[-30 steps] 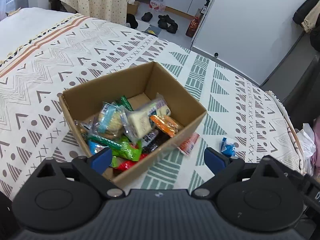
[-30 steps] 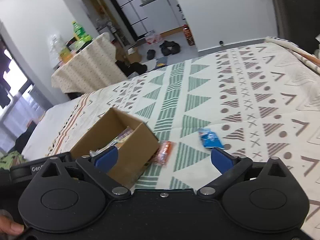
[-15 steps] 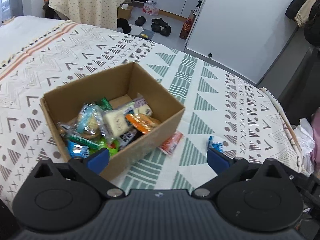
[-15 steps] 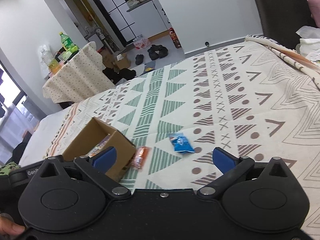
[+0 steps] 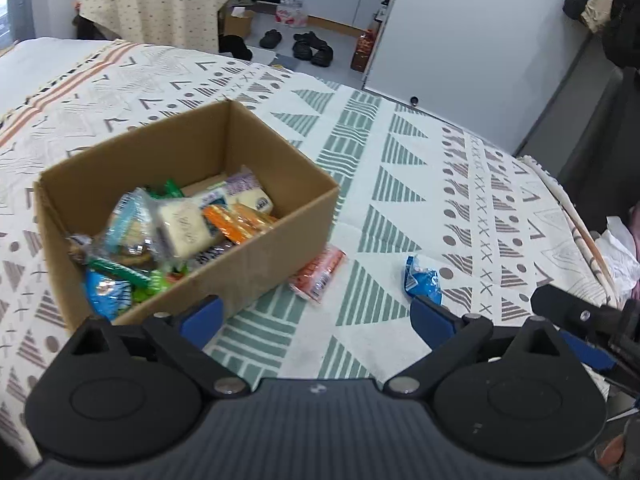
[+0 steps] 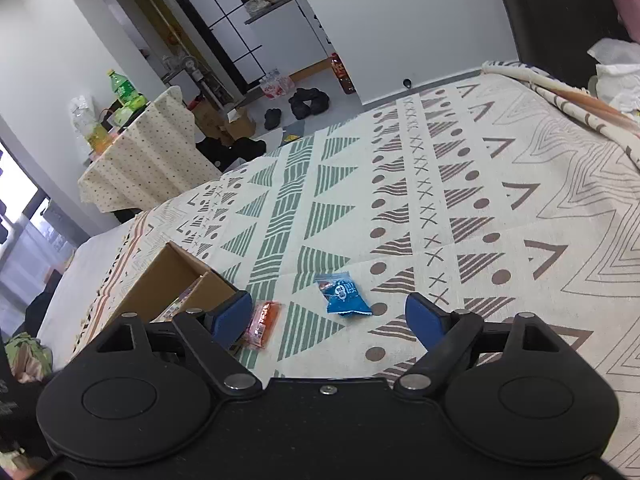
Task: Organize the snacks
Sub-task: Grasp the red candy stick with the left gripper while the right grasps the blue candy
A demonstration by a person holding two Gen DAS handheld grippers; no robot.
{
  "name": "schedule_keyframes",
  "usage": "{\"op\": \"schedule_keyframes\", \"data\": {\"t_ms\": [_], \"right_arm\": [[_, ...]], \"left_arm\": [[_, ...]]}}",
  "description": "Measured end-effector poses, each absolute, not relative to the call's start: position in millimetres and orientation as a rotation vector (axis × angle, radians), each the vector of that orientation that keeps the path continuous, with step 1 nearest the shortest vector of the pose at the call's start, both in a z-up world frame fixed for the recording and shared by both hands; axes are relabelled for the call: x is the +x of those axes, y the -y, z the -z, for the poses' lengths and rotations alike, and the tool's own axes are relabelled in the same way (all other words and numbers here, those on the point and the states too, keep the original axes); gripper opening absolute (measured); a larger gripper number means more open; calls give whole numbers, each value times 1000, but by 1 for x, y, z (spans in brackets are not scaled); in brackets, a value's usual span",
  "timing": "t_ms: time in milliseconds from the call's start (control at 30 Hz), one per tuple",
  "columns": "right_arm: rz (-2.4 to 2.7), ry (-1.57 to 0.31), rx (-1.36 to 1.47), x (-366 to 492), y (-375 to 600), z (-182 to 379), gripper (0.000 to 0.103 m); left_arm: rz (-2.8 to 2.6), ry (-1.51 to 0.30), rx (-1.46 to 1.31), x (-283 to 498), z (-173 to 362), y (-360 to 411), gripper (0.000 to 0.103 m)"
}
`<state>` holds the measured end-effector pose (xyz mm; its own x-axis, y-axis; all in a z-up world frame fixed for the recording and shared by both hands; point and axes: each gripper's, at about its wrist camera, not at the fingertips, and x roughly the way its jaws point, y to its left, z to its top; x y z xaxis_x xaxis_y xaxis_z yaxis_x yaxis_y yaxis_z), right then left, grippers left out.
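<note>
cardboard box [image 5: 132, 168] on the left, heaped with wrapped snacks [image 5: 176, 232]. just off its right wall, flat on the patterned bedspread [image 5: 400, 184], orange packet [image 5: 318, 270]. further right and apart, blue packet [image 5: 422, 280]. left gripper [image 5: 316, 316] spread wide, nothing held. right gripper [image 6: 332, 318] equally wide, empty, hovering near blue packet.

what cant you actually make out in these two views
- Brown cardboard box, right wrist view: contents mostly hidden by its wall and the right gripper.
- Orange snack packet, left wrist view: print blurred.
- Blue snack packet: label too small to read.
</note>
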<state>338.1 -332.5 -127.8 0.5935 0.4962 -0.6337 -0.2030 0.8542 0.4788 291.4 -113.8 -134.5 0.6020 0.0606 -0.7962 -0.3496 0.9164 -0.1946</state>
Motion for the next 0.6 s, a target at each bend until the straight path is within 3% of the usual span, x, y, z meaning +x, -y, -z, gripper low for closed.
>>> {"op": "schedule_keyframes", "data": {"t_ms": [333, 600], "right_arm": [[-401, -907, 402, 354, 329, 151, 65], [-396, -955, 406, 366, 319, 169, 63]], "left_arm": [[-205, -895, -305, 315, 169, 122, 85], [-221, -882, -287, 331, 190, 124, 80]]}}
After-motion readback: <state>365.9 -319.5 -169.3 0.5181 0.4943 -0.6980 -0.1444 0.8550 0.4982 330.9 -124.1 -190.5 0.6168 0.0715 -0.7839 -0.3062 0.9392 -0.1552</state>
